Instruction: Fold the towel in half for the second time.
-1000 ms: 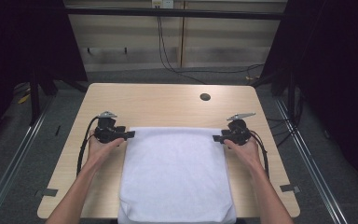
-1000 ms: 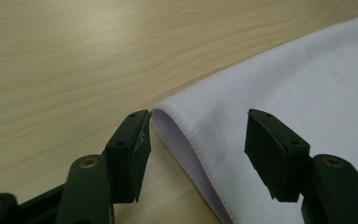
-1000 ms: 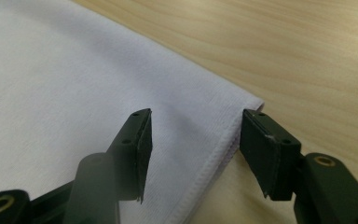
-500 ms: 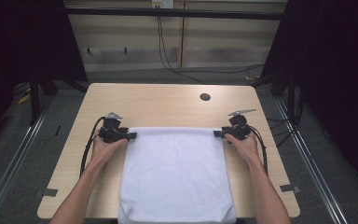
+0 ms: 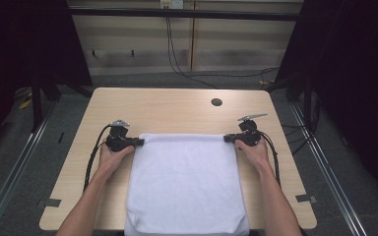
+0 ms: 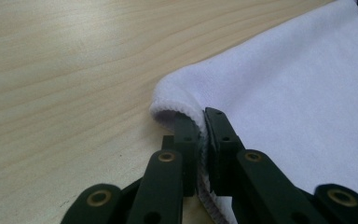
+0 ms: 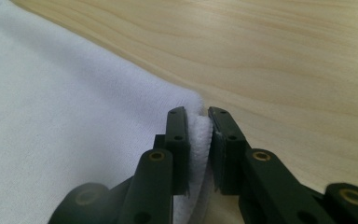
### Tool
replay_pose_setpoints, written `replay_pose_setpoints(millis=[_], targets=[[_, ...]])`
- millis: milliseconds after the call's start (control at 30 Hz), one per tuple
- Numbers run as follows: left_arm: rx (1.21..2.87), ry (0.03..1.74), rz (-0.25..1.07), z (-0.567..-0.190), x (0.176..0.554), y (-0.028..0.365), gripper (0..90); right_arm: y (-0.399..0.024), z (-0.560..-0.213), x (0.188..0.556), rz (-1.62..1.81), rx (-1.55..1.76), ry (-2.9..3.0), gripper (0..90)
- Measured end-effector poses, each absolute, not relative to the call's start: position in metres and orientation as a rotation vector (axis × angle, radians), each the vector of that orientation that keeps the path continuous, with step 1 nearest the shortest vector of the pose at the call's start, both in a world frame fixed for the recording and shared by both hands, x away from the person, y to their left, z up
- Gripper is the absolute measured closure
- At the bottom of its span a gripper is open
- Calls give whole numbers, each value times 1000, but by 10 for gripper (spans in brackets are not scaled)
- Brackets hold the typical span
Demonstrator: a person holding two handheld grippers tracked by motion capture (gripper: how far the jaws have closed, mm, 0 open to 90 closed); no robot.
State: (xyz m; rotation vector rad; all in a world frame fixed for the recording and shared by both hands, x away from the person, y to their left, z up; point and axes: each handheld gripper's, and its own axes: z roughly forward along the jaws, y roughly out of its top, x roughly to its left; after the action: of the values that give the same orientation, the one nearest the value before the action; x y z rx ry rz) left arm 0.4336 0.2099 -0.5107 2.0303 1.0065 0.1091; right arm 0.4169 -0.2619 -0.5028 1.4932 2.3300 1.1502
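A white cloth (image 5: pixel 187 187) lies spread on the wooden table (image 5: pixel 177 110), its near part hanging over the front edge. My left gripper (image 5: pixel 140 142) is at the cloth's far left corner. Its jaws have just been closing, and in the left gripper view my left gripper (image 6: pixel 203 119) pinches the hemmed corner of the cloth (image 6: pixel 284 93). My right gripper (image 5: pixel 226 139) is at the far right corner. Its jaws have also just been closing, and in the right gripper view my right gripper (image 7: pixel 198 116) holds a fold of the cloth (image 7: pixel 74 93) between its pads.
A dark round hole (image 5: pixel 216 102) sits in the tabletop behind the right hand. Black cables (image 5: pixel 91 164) trail from both grippers along the table's sides. Tape marks (image 5: pixel 305 198) lie near the front corners. Bare wood stretches behind the cloth.
Both grippers' jaws have closed onto the cloth's far corners. The hands have stayed almost in place, and the cloth's far edge now bunches slightly at each corner.
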Motion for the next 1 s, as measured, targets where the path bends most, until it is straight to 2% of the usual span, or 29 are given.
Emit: replay_pose_setpoints(millis=[333,1000], targets=[[1984,1031,128,-502,437,215,855,-264,-484,417,1175,1448,2297,797],[1904,997,242,-441,457,211,856,-265,-430,432,1190,1384,2180,809]])
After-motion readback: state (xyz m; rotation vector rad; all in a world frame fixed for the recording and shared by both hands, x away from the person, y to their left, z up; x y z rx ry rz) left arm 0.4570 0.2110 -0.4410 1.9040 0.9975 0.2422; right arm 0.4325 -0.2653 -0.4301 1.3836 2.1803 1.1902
